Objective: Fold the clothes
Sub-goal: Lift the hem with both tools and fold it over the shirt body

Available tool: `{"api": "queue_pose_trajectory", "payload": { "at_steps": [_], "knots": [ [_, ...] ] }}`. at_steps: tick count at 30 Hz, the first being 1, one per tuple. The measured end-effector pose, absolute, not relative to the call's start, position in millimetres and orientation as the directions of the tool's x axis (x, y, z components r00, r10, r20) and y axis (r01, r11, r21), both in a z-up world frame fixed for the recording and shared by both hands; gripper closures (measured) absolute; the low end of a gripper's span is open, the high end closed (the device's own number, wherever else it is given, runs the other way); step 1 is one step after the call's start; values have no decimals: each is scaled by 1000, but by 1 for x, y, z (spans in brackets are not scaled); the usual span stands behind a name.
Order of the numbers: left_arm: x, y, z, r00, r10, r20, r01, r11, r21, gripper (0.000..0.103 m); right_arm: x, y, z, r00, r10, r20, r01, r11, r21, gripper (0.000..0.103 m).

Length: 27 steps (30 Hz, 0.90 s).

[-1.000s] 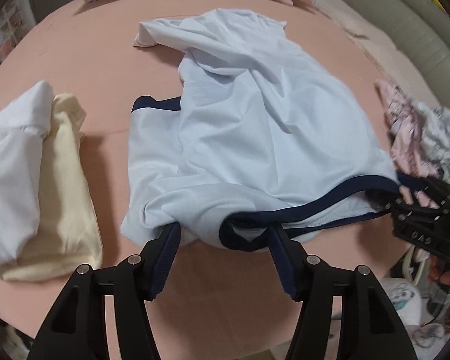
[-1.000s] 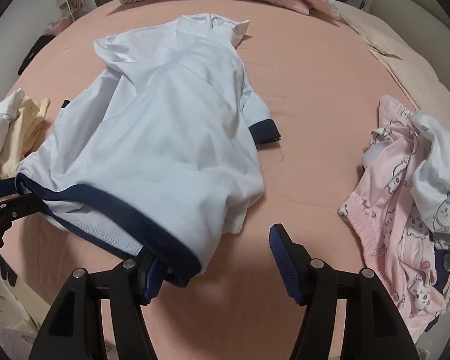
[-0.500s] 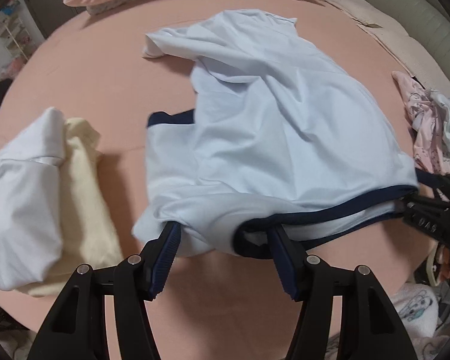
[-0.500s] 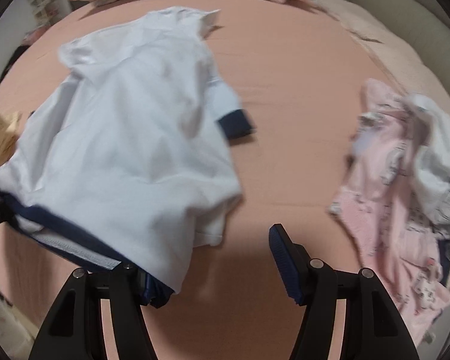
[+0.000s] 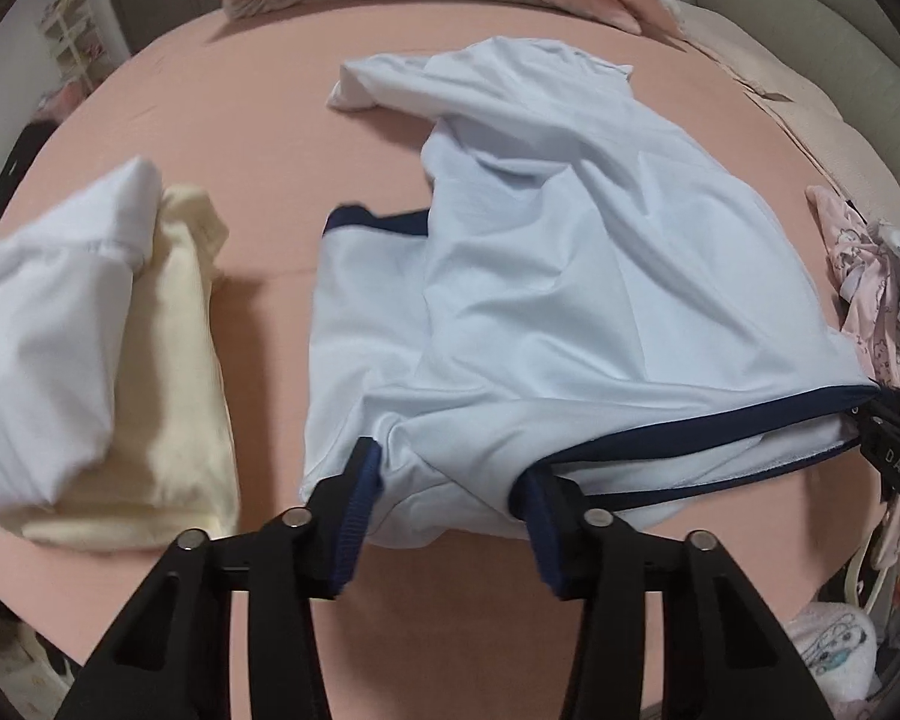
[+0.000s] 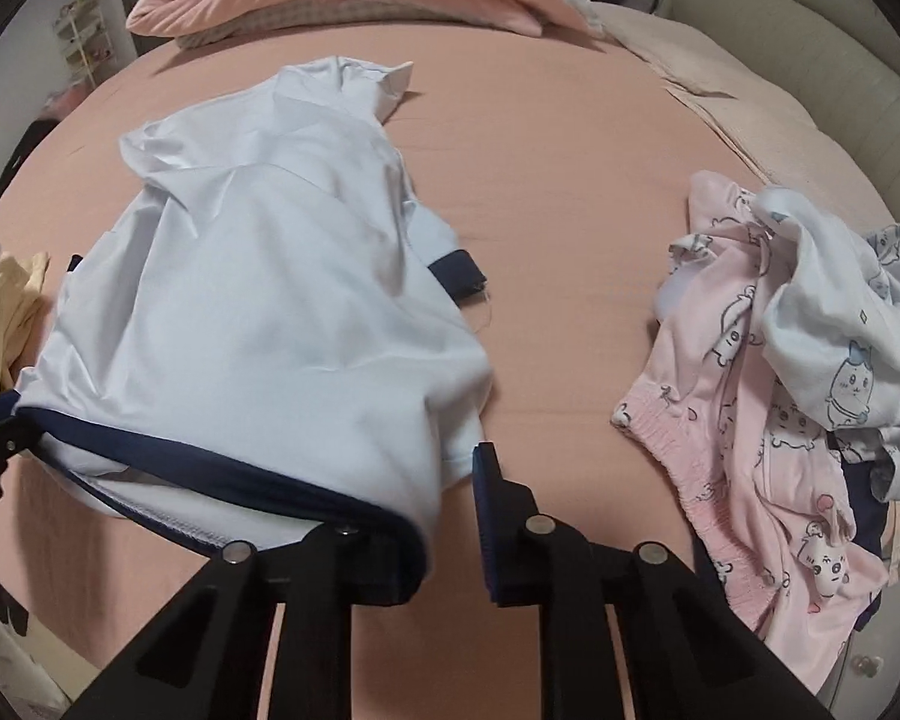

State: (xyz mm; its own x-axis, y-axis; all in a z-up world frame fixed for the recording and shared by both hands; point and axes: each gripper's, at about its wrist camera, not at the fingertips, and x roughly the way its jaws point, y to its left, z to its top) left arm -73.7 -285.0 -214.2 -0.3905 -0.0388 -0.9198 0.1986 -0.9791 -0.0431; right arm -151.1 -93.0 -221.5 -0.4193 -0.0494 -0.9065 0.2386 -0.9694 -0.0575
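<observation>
Shirt [image 5: 570, 276] hem drapes both parted tools, left tool [image 5: 447, 516], right tool [image 6: 450, 516], hiding any grip.

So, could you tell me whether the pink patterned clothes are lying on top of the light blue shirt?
No, the pink patterned clothes lie apart from the light blue shirt.
</observation>
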Motion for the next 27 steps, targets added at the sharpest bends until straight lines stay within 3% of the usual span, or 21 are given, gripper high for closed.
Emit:
{"api": "queue_pose_trajectory", "payload": {
  "at_steps": [1,5,12,27],
  "knots": [
    [-72,-285,-215,-399,-30,-917,206,-977,-58,75,-151,-93,-222,-418,-54,-907,240,-969,-53,88],
    [-66,-285,-221,-424,11,-906,230,-966,-119,87,-137,-92,-218,-418,-60,-906,230,-972,-41,93],
    [-52,-275,-196,-513,-53,-857,237,-968,-82,88,-126,-89,-197,-482,-8,-876,187,-978,-94,93],
    [-79,-275,-100,-642,-118,-758,212,-977,-28,88,-154,-85,-106,-596,-61,-801,199,-977,-74,93]
  ]
}}
